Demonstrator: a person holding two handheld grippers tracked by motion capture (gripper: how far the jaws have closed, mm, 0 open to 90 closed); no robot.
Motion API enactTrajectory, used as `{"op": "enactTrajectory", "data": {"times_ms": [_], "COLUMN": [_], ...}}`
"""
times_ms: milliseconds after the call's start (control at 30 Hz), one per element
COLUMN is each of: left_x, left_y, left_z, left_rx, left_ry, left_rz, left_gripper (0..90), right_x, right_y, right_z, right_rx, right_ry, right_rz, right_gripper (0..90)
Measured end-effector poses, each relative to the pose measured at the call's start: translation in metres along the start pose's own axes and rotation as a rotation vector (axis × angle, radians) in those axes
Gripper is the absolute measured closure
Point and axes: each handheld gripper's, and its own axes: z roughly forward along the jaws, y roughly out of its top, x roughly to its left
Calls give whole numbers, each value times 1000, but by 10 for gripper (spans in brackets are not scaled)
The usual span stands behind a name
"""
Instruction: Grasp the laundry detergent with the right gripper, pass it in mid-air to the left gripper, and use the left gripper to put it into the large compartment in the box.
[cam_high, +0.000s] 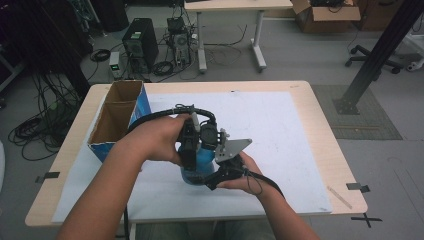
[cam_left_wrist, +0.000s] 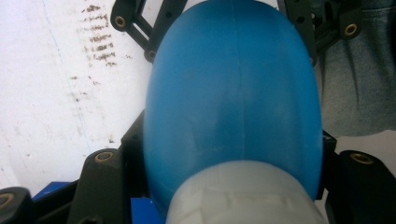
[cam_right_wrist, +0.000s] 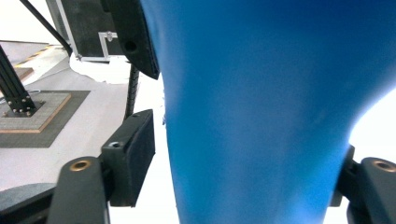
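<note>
- Blue, rounded plastic bottle (cam_high: 204, 159) with a translucent white cap or neck end (cam_left_wrist: 243, 196): sits between the two hand-held grippers above the near-centre of the table; whether its base touches the mat I cannot tell.
- Left hand-held gripper (cam_high: 189, 145), black: comes down on the bottle from above, with the person's left hand (cam_high: 159, 137) wrapped round its body. In the left gripper view its two black jaws flank the bottle (cam_left_wrist: 233, 102) close on both sides, pressed to it at the white end, so it is grasping the bottle.
- Right hand-held gripper (cam_high: 224, 170), black with a grey three-cornered plate (cam_high: 232, 148) on top: low and on the bottle's right side, carried in the person's right hand (cam_high: 243, 176). In the right gripper view the blue body (cam_right_wrist: 261, 112) stands between its jaws; the right jaw meets the bottle, the left jaw's pad stands a little off it, so whether it is clenched I cannot tell.
- White mat (cam_high: 280, 130): flat sheet under both hand-held grippers, with dark scuff marks (cam_left_wrist: 100, 37) beside the left one.
- Light wooden table (cam_high: 320, 115): carries the mat.
- Open cardboard box with blue outer sides (cam_high: 119, 117): stands well off to the left hand-held gripper's left, two compartments visible.
</note>
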Motion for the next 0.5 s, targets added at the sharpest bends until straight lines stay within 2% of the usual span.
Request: {"op": "enactTrajectory", "data": {"times_ms": [200, 367, 500], "left_x": [1, 1, 2], "left_y": [-1, -1, 0], "left_z": [-1, -1, -2], "left_rx": [3, -1, -4], "left_ry": [-3, -4, -5], "left_rz": [-4, -8, -5], "left_gripper": [392, 392, 392], "right_x": [-2, -4, -5], "right_y": [-2, -3, -4], "right_z": [-1, -2, -4], "right_rx": [-8, -1, 9], "right_ry": [-9, -17, -13], "right_rz": [15, 49, 58], "right_gripper": [187, 79, 14]}}
